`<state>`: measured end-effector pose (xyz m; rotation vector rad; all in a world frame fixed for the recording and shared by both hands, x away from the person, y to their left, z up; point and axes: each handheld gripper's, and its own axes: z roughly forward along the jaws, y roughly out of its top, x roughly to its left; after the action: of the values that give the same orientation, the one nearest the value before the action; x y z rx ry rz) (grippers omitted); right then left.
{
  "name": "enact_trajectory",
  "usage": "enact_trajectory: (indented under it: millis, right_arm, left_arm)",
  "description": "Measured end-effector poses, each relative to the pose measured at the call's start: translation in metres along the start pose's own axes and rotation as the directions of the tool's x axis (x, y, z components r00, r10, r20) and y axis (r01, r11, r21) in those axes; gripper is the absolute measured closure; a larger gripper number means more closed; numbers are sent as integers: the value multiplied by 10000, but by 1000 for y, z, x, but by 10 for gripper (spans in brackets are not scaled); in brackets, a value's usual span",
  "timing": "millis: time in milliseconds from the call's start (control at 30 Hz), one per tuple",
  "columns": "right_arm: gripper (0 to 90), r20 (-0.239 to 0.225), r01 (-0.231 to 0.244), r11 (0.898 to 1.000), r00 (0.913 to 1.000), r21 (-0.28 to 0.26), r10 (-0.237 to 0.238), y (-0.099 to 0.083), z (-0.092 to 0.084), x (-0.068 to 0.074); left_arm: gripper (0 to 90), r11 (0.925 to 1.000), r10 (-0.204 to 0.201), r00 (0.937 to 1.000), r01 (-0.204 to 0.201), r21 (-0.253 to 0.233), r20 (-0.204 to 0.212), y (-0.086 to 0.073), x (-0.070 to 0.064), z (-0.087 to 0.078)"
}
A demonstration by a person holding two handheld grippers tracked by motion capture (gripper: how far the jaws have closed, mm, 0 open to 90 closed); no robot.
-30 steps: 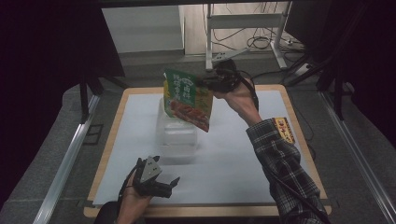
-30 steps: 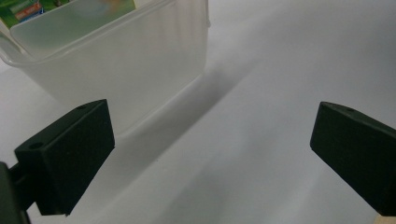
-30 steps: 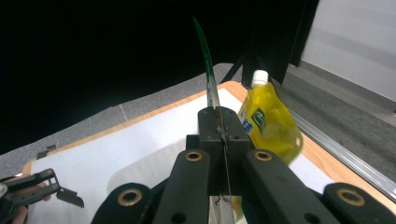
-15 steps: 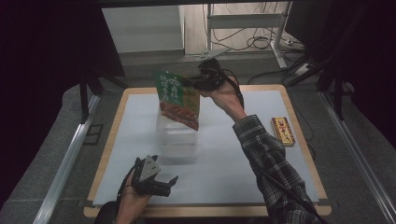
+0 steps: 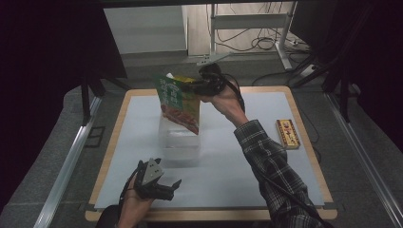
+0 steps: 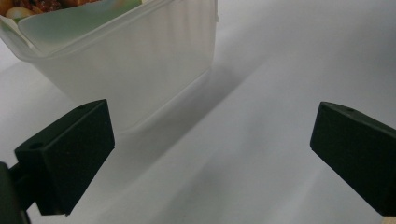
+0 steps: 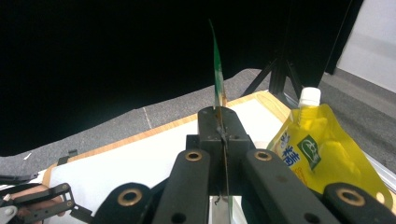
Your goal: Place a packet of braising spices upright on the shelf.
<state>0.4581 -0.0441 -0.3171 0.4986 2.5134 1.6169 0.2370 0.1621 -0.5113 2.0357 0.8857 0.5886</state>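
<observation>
Item: flat food pouch [image 5: 178,102], green top, red-brown food print below. Held up in the air at the far middle of the surface [image 5: 285,190], hanging tilted, long axis running from upper far-right to lower near-left, its lower edge just over the mouth of the container.

Item: translucent plastic container [image 5: 179,142], standing upright on the surface directly under the pouch. In the left claw view its frosted wall [image 6: 140,60] shows the pouch's lower end already at or inside the rim; how deep cannot be told.

Item: right claw [image 5: 197,87], jaws pressed fully together on the pouch's upper edge; the right claw view shows the pouch edge-on as a thin green blade [image 7: 218,79] rising from the pinched jaws. Judgement: the coming move turns on the pouch standing straight above the container, so the way in is down.

Item: left claw [image 5: 164,187], near-left on the surface, jaws spread wide and empty, pointed at the container, near it but apart.

Item: yellow spouted pouch [image 7: 322,154], white cap, past the right claw; its resting place is hard to make out.

Item: small flat box [image 5: 287,134], right side of the surface, well apart.
</observation>
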Motion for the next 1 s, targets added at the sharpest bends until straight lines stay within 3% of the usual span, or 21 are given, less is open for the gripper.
enact_trajectory:
  millis: [367,433,733,800,1000]
  right_arm:
    - [889,-328,-165,9999,9993,-12,164,-13,-18,0]
    - [889,-244,-25,9997,9997,245,30,-14,-14,0]
    - [889,-605,73,10000,9981,6,-72,-7,9,3]
    - [888,-514,165,9999,9985,44,-163,-9,15,2]
    - [888,-320,-293,9993,9990,249,300,-28,24,-11]
  left_arm:
    - [0,9998,112,9999,-113,169,89,0,-2,3]
    - [0,9998,97,9999,-99,172,121,0,-2,3]
    - [0,9998,100,9999,-102,195,120,0,-2,3]
    - [0,9992,228,9997,-232,324,123,0,-1,2]
    - [0,9991,235,9996,-240,356,144,0,-2,3]
